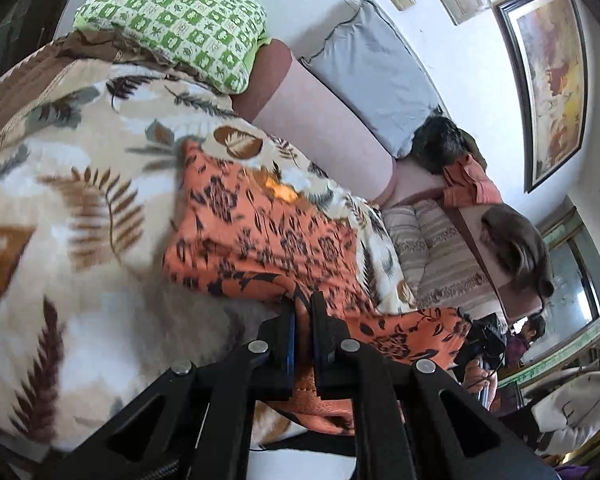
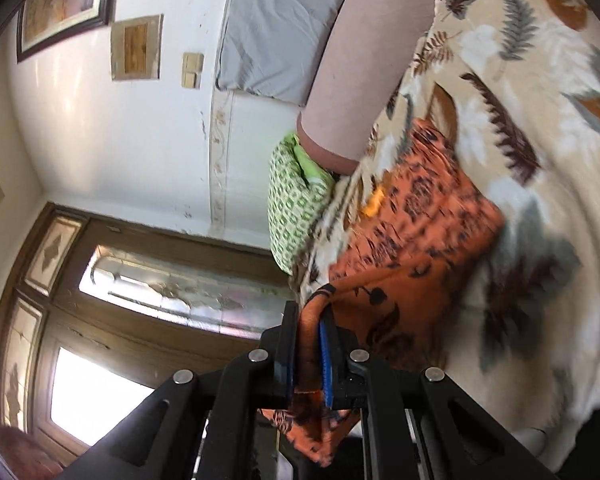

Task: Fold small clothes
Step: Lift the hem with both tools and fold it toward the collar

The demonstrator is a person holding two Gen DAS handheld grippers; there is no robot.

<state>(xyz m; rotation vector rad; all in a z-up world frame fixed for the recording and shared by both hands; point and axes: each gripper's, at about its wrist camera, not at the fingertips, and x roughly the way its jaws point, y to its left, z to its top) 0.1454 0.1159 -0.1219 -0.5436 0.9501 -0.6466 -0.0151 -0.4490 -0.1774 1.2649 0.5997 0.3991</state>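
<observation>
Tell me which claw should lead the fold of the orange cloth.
Hard to pick: the left claw and right claw each pinch an edge of the orange cloth, so probably both together.

The left gripper (image 1: 304,312) has its two black fingers drawn close together, clamped on a fold of the orange patterned garment (image 1: 260,236), with blue pads showing on the inner faces. It points forward and somewhat downward. The right gripper (image 2: 310,320) is likewise closed tight, its fingers pinching a bunched edge of the same cloth, which hangs below the jaws; a blue pad (image 2: 324,360) shows against the fabric. It points close to level. Both linkage arms fan out toward the bottom edge of each view. No hand or sleeve is visible.
</observation>
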